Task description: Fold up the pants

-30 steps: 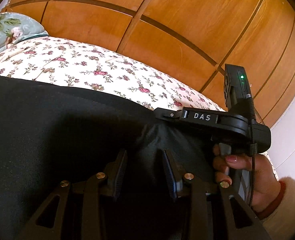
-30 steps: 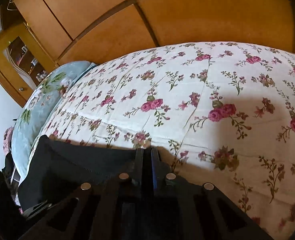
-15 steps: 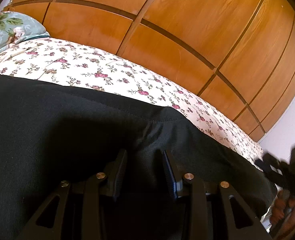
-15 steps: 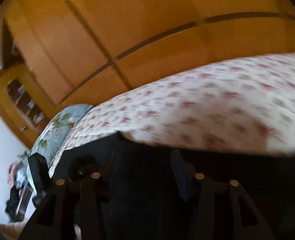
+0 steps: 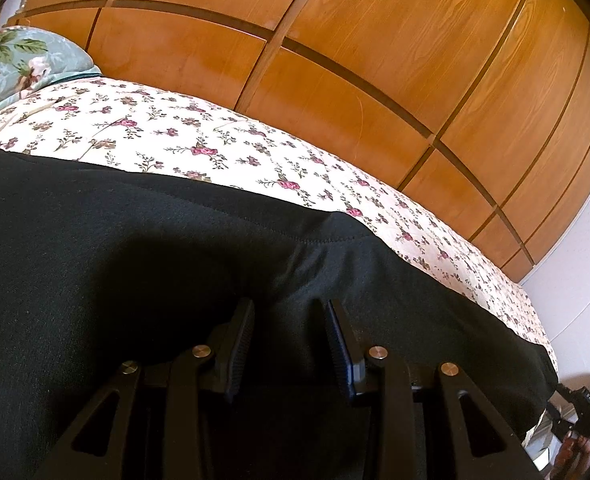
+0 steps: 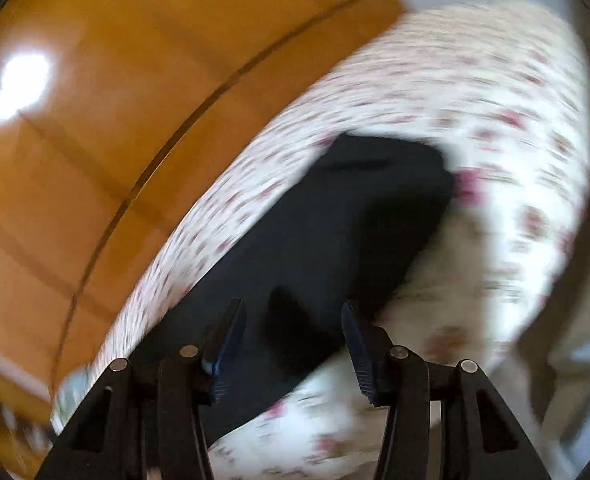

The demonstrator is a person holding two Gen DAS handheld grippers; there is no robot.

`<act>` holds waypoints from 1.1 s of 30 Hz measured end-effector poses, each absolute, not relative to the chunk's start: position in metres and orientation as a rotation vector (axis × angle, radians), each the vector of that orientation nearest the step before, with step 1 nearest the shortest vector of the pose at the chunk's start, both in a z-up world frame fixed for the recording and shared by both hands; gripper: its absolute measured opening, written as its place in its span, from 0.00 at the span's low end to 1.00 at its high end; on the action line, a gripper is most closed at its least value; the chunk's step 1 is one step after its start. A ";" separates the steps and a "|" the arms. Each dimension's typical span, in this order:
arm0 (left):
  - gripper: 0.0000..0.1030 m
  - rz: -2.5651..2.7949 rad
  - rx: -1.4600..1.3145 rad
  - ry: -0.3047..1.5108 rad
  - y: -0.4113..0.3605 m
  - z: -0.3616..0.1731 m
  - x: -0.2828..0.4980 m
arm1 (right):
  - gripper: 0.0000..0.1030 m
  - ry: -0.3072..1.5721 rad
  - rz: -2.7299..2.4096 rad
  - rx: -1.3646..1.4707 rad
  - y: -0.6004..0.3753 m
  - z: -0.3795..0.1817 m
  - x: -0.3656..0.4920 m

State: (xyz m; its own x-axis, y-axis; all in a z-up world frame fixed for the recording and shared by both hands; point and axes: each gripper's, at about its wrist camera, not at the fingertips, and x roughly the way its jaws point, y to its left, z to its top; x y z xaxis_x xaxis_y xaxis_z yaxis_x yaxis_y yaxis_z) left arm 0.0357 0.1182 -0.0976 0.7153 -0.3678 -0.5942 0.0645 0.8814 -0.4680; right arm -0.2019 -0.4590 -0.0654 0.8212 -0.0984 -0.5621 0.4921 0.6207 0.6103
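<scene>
Both grippers — the left gripper (image 5: 289,340) and the right gripper (image 6: 293,344) — are black, with ribbed pads, silver round screws and triangular cut-outs, the right's pads perhaps bluish.

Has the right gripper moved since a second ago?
Yes. The right gripper was up by the pants' far hem beside the left gripper; it now sits low at the left-wrist view's right edge, jaws opening.

The left gripper (image 5: 289,316) points downward, its jaws partly apart with nothing pinched between the pads. The right gripper (image 6: 293,320) is tilted and motion-blurred, its jaws opening and empty. From the left wrist view, a hand (image 5: 573,450) grips its handle.
</scene>
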 end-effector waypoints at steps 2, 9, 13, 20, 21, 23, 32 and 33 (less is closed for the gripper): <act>0.36 -0.248 -0.436 0.741 0.118 -0.098 0.036 | 0.58 0.480 -0.383 0.904 -0.482 -0.076 -0.208; 0.36 -0.246 -0.441 0.738 0.119 -0.098 0.034 | 0.54 0.389 -0.326 0.877 -0.513 -0.087 -0.184; 0.36 -0.243 -0.440 0.738 0.118 -0.098 0.034 | 0.28 0.364 -0.367 0.974 -0.527 -0.089 -0.171; 0.36 -0.249 -0.451 0.732 0.120 -0.099 0.034 | 0.22 0.328 -0.346 0.765 -0.473 -0.011 -0.166; 0.36 -0.250 -0.451 0.732 0.120 -0.099 0.034 | 0.22 0.317 -0.330 0.716 -0.460 0.002 -0.162; 0.36 -0.250 -0.455 0.730 0.119 -0.098 0.033 | 0.22 0.305 -0.297 0.595 -0.425 0.029 -0.153; 0.36 -0.261 -0.476 0.719 0.121 -0.098 0.032 | 0.22 0.289 -0.011 0.238 -0.268 0.064 -0.128; 0.36 -0.261 -0.478 0.718 0.121 -0.098 0.031 | 0.22 0.299 0.021 0.216 -0.255 0.061 -0.127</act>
State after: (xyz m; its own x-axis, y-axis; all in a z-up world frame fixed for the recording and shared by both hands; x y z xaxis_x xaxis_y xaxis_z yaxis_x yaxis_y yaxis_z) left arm 0.0312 0.1208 -0.0977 0.7275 -0.3871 -0.5665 0.0664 0.8615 -0.5034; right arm -0.1270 -0.2547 0.0611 0.9556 0.0524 -0.2899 0.0114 0.9767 0.2142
